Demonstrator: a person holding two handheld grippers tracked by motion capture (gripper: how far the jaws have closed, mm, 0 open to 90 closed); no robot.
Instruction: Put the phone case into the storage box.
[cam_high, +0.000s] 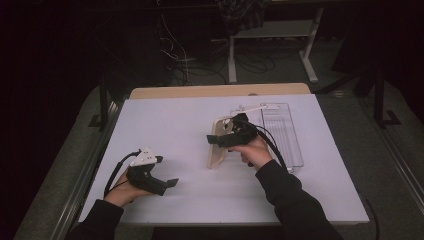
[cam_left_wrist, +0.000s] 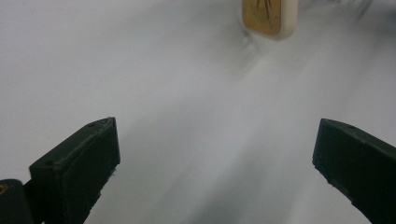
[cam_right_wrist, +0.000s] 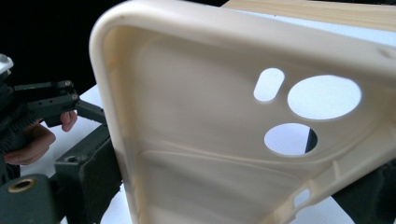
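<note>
A cream phone case (cam_high: 218, 150) stands on its end on the white table, its top tilted, and my right gripper (cam_high: 220, 139) is shut on it from the right. In the right gripper view the case's hollow inside (cam_right_wrist: 210, 130) with its camera holes faces me, and a black jaw sits against each long edge. My left gripper (cam_high: 167, 185) rests low over the table's front left, held in a hand, well apart from the case. Its jaws (cam_left_wrist: 215, 163) stand wide open with only bare table between them, and the case's lower end (cam_left_wrist: 270, 16) shows far ahead.
A clear plastic tray (cam_high: 285, 135) lies on the table just right of the case and behind my right hand. A wooden strip (cam_high: 220, 91) runs along the far edge of the white table (cam_high: 175, 125). My left gripper (cam_right_wrist: 51, 102) also shows beyond the case.
</note>
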